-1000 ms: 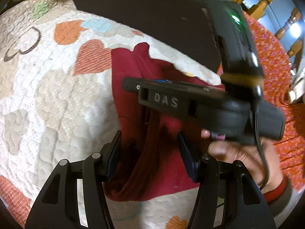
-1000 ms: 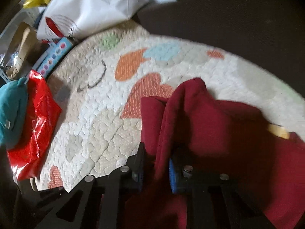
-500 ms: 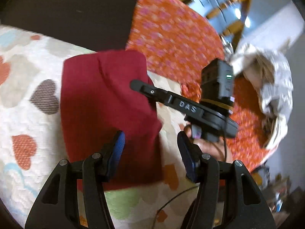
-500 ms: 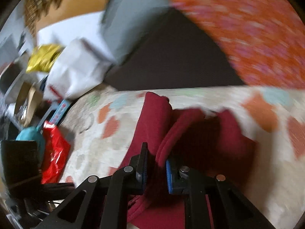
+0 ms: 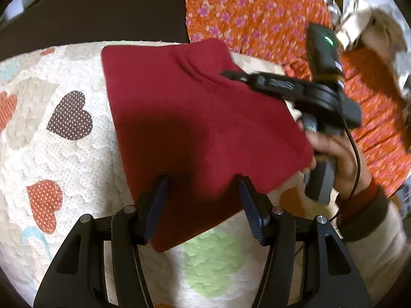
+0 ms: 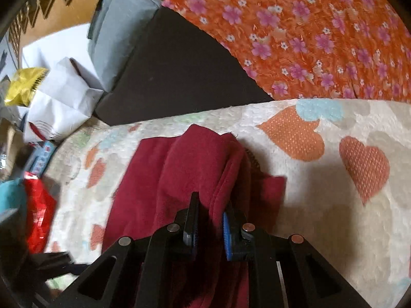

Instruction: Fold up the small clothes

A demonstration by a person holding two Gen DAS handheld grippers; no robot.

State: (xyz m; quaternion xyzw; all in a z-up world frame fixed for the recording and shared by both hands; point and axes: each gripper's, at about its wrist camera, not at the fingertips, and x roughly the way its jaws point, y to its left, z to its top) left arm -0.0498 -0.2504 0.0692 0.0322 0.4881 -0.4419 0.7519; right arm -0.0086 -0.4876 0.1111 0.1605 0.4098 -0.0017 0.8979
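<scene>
A dark red fleece garment (image 5: 195,118) lies folded on a cream quilt with heart patches (image 5: 64,138). My left gripper (image 5: 203,187) is open just above its near edge, a finger on each side, holding nothing. My right gripper (image 6: 209,205) is shut on a raised fold of the red garment (image 6: 185,169), which drapes down around its fingers. In the left wrist view the right gripper (image 5: 231,75) reaches in from the right over the garment's far right corner, with the person's hand behind it.
An orange flowered cloth (image 6: 308,30) and a dark surface (image 6: 164,71) lie beyond the quilt. At the left are white bags (image 6: 61,89), a red bag (image 6: 38,205) and a grey cushion (image 6: 115,30). A crumpled pale cloth (image 5: 380,30) sits far right.
The right gripper has carried a fold of the red garment across, so the garment now lies as a flatter square. The left gripper has stayed open and swung round toward the orange cloth.
</scene>
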